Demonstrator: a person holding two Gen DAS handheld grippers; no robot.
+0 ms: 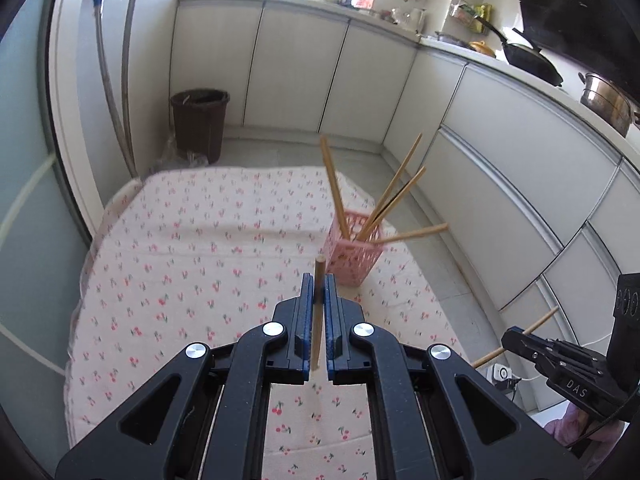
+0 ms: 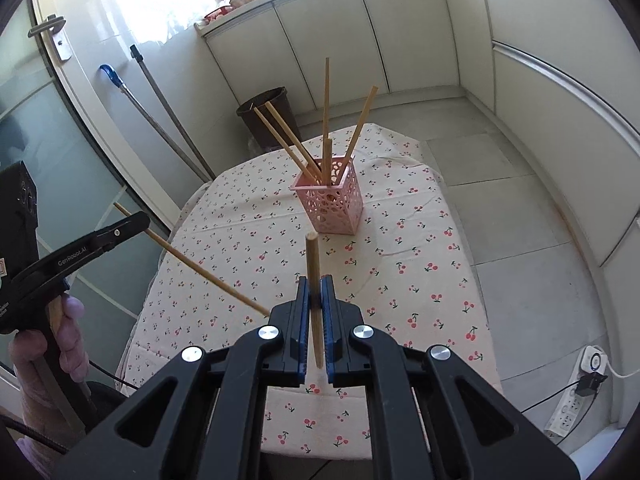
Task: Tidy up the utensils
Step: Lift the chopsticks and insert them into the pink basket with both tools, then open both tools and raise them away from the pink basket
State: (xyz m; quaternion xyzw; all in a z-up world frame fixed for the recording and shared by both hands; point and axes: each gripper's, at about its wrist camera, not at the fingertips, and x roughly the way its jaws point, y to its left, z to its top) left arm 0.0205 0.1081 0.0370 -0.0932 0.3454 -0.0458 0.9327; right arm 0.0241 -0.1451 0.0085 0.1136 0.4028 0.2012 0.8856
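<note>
A pink perforated holder [image 1: 354,258] [image 2: 334,206] stands on the table with the cherry-print cloth [image 1: 180,264] [image 2: 420,280], with several wooden chopsticks [image 1: 332,184] [image 2: 326,112] leaning out of it. My left gripper [image 1: 319,280] is shut on one wooden chopstick [image 1: 320,266], held above the cloth short of the holder. My right gripper [image 2: 314,282] is shut on another chopstick [image 2: 312,252], also short of the holder. Each view shows the other gripper [image 1: 510,336] [image 2: 140,220] at its edge, a chopstick [image 1: 540,320] [image 2: 200,270] sticking out both sides of its jaws.
A brown bin [image 1: 200,120] [image 2: 268,114] and two long mop handles [image 1: 116,112] stand past the table's far edge. White cabinets [image 1: 500,184] run along the back and right. A power strip [image 2: 572,412] lies on the floor at right. A hand [image 2: 68,320] grips the left tool.
</note>
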